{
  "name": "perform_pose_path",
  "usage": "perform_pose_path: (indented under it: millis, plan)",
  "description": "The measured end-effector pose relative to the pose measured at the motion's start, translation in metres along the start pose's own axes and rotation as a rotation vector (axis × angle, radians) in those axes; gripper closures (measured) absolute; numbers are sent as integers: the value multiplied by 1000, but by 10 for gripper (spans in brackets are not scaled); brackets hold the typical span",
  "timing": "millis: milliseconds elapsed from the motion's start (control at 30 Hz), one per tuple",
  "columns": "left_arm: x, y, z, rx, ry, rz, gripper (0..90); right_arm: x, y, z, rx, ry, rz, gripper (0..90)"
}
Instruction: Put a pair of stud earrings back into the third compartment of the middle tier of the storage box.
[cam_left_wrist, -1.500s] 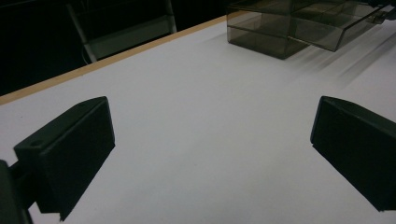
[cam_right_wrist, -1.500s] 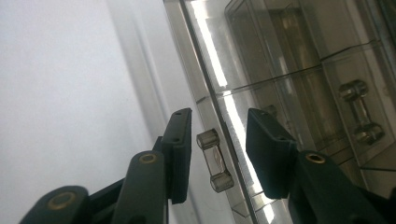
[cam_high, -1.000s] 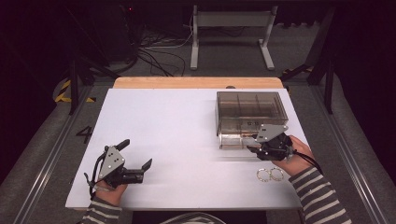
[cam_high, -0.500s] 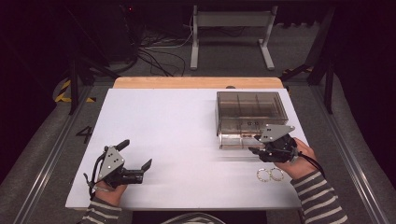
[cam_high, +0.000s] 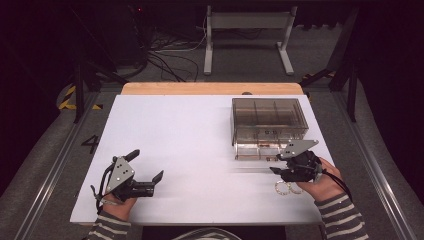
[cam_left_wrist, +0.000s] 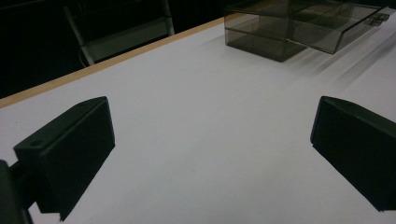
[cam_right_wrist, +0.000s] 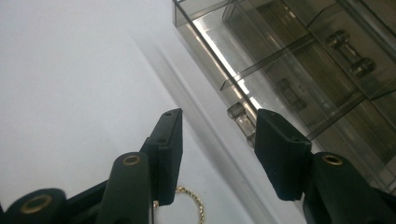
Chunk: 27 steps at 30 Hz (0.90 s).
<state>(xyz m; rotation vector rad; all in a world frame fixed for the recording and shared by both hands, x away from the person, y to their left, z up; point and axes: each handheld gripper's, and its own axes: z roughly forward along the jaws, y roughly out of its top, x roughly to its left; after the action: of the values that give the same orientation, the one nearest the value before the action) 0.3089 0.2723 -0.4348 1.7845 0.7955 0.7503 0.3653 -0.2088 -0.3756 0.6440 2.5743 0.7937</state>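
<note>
White desk (cam_high: 200, 145), dark room. Right gripper (cam_high: 276, 172) open, empty, over thin gold chain rings (cam_high: 286, 188), beside smoky clear plastic compartment box (cam_high: 267, 120). Left gripper (cam_high: 150, 172) open, empty, well apart.

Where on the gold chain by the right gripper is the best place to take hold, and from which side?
Grip the gold chain where its loops meet, from straight above. It lies flat on the table, so side approaches offer no edge. The right gripper is open beside it.

Dark room; white table (cam_high: 200, 135), grey floor (cam_high: 45, 165), metal stand (cam_high: 247, 30) behind
</note>
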Motion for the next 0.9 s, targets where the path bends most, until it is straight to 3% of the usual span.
perform_pose_path:
  millis: [400, 900]
  plan:
    - [-1, 0, 0, 3, -1, 2, 4, 10, -20, 2, 37, 41, 52, 519]
    - [-1, 0, 0, 5, -1, 1, 4, 17, -37, 6, 91, 79, 75, 515]
